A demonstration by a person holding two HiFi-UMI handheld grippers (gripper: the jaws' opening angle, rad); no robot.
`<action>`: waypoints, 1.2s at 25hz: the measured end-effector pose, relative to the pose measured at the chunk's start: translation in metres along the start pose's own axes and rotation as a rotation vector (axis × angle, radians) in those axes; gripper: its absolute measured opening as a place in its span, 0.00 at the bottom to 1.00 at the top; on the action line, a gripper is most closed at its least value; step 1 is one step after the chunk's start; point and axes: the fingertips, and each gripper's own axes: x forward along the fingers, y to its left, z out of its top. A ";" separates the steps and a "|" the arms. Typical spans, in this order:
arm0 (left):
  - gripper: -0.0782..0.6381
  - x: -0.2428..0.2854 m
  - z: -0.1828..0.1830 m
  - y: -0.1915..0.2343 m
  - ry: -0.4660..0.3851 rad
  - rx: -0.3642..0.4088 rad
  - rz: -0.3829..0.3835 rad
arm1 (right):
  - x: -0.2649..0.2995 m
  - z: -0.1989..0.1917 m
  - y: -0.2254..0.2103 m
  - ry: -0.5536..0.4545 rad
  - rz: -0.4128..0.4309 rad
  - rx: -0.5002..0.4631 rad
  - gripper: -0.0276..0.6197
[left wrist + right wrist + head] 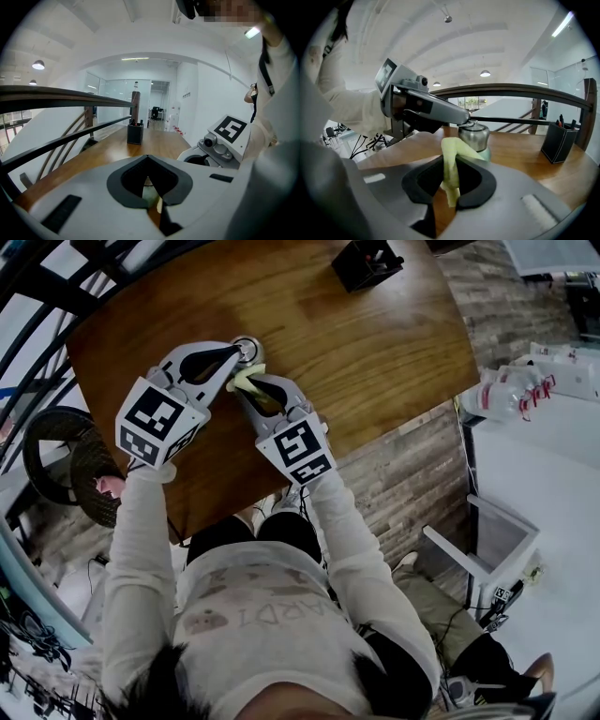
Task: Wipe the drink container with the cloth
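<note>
The drink container (249, 346), a small flask with a steel top (474, 135) and a pale green lower body, stands on the wooden table (375, 343) near its left edge. My left gripper (239, 351) reaches it from the left, and its tip rests at the lid (461, 118). In the left gripper view its jaws are closed together (148, 159), with a pale sliver of the container between them. My right gripper (251, 382) is shut on a yellow-green cloth (244, 379). The cloth (451, 164) hangs through the jaws and touches the container's near side.
A black pen holder (367, 261) stands at the table's far end (558, 140). A dark railing (37, 296) runs along the left of the table. Plastic bottles (502, 395) lie on a white surface to the right. A dark round stool (56, 456) sits at the lower left.
</note>
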 end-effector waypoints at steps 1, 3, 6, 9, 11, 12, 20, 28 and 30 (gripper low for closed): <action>0.11 0.000 0.000 0.000 -0.002 0.002 0.000 | 0.002 0.000 0.003 -0.004 0.001 0.000 0.14; 0.11 0.000 0.000 -0.001 -0.004 0.002 0.000 | 0.004 0.000 0.005 -0.019 -0.002 0.012 0.14; 0.11 0.000 0.000 -0.001 -0.014 -0.003 -0.003 | 0.005 -0.004 0.004 -0.028 0.000 0.036 0.14; 0.11 0.001 -0.001 0.000 -0.024 -0.006 -0.006 | 0.008 -0.015 0.003 -0.006 -0.002 0.036 0.14; 0.11 0.002 -0.001 0.000 -0.028 -0.005 -0.009 | 0.011 -0.026 0.001 0.017 -0.009 0.044 0.14; 0.11 0.002 -0.001 0.000 -0.028 -0.005 -0.010 | 0.013 -0.032 0.000 0.027 -0.014 0.050 0.14; 0.11 0.002 -0.003 0.002 -0.033 -0.004 -0.013 | 0.019 -0.044 -0.004 0.039 -0.022 0.048 0.14; 0.11 0.002 -0.002 0.001 -0.043 0.001 -0.018 | 0.011 -0.053 -0.025 0.056 -0.064 0.031 0.14; 0.11 0.003 -0.002 0.001 -0.044 0.004 -0.021 | 0.011 -0.055 -0.028 0.058 -0.072 0.030 0.14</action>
